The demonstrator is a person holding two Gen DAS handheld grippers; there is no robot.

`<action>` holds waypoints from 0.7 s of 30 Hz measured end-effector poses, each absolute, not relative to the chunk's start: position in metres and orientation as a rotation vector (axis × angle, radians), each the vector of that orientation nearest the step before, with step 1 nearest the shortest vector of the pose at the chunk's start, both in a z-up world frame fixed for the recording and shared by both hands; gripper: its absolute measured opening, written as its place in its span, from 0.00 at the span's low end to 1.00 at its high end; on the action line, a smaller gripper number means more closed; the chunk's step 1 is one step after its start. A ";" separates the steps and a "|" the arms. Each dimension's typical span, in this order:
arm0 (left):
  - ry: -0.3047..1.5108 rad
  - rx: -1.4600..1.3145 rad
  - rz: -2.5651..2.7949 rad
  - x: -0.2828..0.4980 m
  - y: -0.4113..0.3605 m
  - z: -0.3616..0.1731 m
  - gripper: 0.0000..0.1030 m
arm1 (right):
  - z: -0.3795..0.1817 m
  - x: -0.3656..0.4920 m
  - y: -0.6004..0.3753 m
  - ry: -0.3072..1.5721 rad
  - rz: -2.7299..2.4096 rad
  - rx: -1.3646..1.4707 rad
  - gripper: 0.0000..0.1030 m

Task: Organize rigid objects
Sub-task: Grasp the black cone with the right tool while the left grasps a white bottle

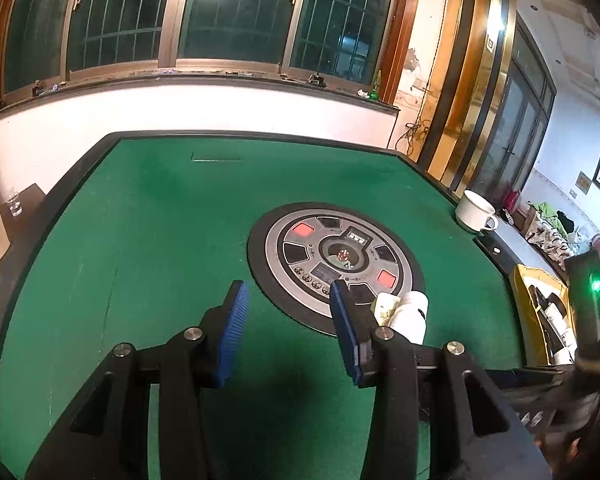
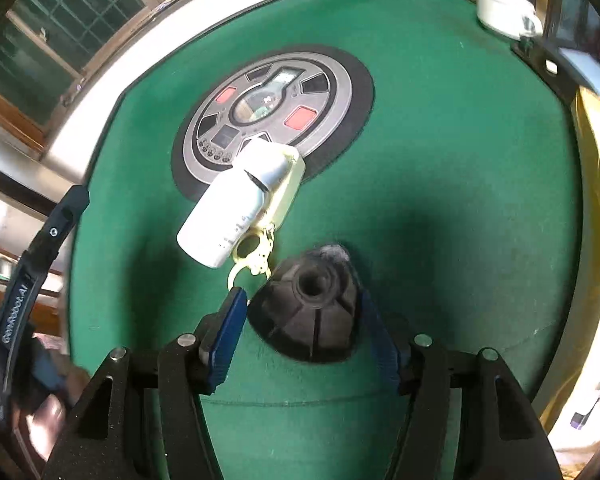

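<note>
A black ribbed cone-shaped part with a round socket at its top is seen low in the right wrist view, standing on the green felt table. It sits between the blue pads of the right gripper; the left pad is just beside its edge, the right pad is partly hidden behind it, so firm contact cannot be told. The jaws are held fairly wide around the part.

Just beyond it, a white bottle is laid tilted on the felt, its cap end resting over a pale yellow box. A pale yellow clip or ring piece lies at the bottle's near end, close to the black part; whether they touch cannot be told. Box and bottle cap overlap the near rim of the round grey dice panel set in the table centre.

A white cup is placed at the far right table edge. A yellow bin is seen off the right side, contents unclear.

In the left wrist view, the left gripper is held above bare felt, jaws wide apart, nothing between the blue pads. The bottle and box are seen just right of its right finger. A glass stands on a side stand at far left. Dark barred windows fill the far wall.
</note>
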State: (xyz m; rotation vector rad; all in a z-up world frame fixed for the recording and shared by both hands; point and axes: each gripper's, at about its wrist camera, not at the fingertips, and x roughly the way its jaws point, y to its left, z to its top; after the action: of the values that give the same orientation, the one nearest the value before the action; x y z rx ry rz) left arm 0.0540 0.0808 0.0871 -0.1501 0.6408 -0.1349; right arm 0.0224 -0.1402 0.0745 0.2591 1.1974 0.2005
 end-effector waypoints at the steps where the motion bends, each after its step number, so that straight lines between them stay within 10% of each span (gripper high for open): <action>1: 0.642 -0.145 -0.132 0.054 0.080 0.086 0.39 | 0.073 0.022 -0.135 1.196 0.193 0.229 0.62; 21: 0.702 -0.038 -0.387 0.055 0.033 0.077 0.39 | 0.070 -0.051 -0.146 0.953 0.311 0.105 0.58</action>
State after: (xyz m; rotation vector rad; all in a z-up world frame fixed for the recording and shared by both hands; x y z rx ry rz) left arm 0.0551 0.0330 0.0775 -0.0384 0.7018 -0.3871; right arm -0.0514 -0.1461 0.0701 0.1045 0.9527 0.3111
